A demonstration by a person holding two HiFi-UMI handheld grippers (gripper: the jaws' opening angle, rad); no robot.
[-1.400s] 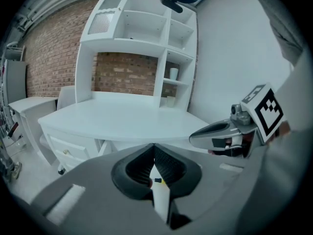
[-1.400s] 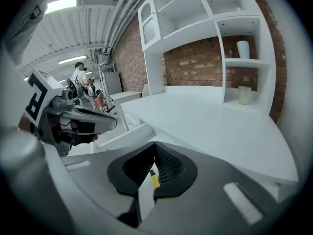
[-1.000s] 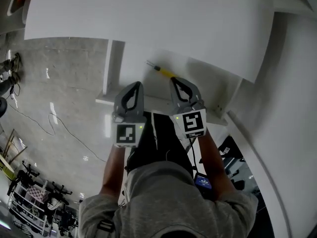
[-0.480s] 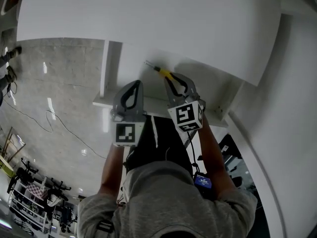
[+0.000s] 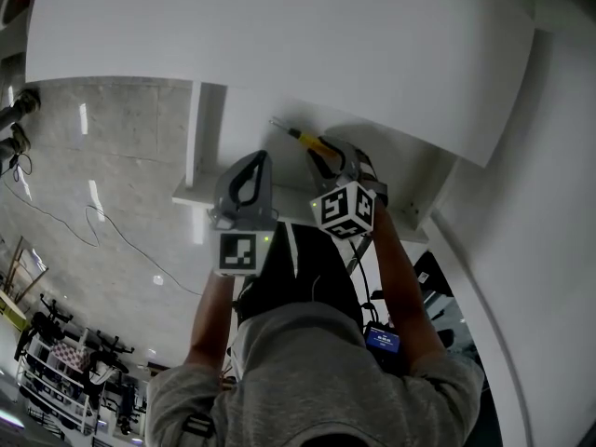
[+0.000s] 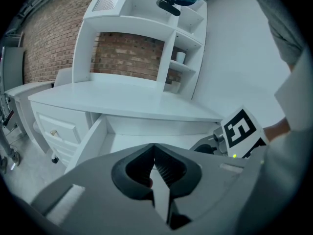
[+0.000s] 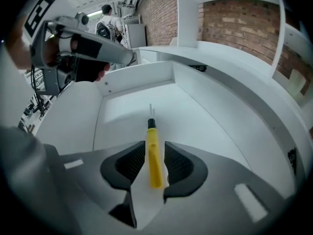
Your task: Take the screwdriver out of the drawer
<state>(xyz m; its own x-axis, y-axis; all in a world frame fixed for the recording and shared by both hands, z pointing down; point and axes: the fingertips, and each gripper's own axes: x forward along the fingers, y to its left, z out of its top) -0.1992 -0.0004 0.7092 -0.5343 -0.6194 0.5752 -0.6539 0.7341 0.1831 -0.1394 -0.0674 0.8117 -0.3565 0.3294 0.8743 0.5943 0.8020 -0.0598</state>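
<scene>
A screwdriver (image 5: 304,139) with a yellow handle and thin metal tip lies on the floor of the open white drawer (image 5: 244,119). My right gripper (image 5: 328,154) reaches down into the drawer. In the right gripper view the handle (image 7: 153,155) lies lengthwise between the pads of the right gripper (image 7: 154,144), with a thin gap on each side. Its jaws have just been opening and stand open around the handle. My left gripper (image 5: 253,160) hovers over the drawer's front edge, shut and empty; its jaws meet at the tip in the left gripper view (image 6: 154,149).
The white desk top (image 5: 279,35) overhangs the drawer's back. A shelf unit (image 6: 142,13) stands on the desk against a brick wall. A low drawer cabinet (image 6: 54,129) is at the left. Cables run across the grey floor (image 5: 93,222).
My right gripper has dropped into the drawer, rolled, and opened its jaws around the screwdriver handle. The left gripper has sunk slightly.
</scene>
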